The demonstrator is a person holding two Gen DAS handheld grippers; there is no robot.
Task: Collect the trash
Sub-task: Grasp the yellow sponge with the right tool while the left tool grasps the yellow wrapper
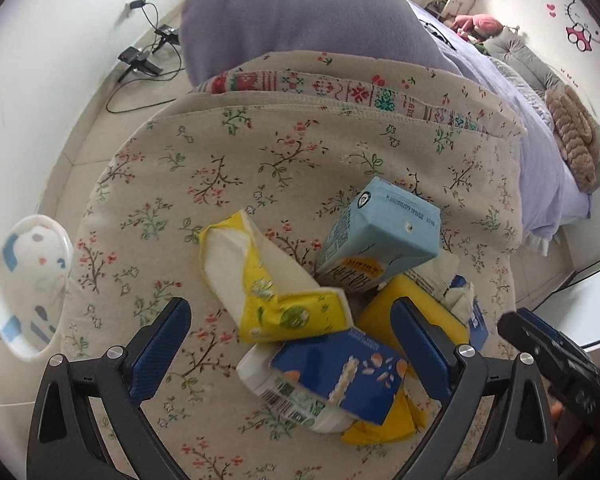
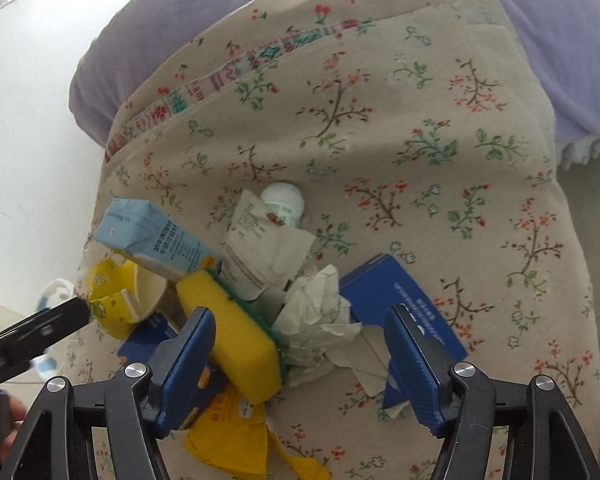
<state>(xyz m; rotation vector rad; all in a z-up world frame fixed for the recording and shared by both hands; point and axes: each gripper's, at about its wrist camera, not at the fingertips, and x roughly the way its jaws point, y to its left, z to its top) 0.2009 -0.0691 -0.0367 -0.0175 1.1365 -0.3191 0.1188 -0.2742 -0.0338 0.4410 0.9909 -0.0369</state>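
Trash pile (image 2: 260, 304) near cloth's (image 2: 440, 128) left edge (open room rightward).

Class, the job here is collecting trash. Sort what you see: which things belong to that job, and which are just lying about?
Belongs to the job:
- pale blue milk carton
- yellow tissue pack
- yellow sponge with green scouring side
- crumpled white tissue
- dark blue cardboard box
- white plastic bottle

Just lying about:
- floral beige cloth
- lilac blanket
- black cables on the floor
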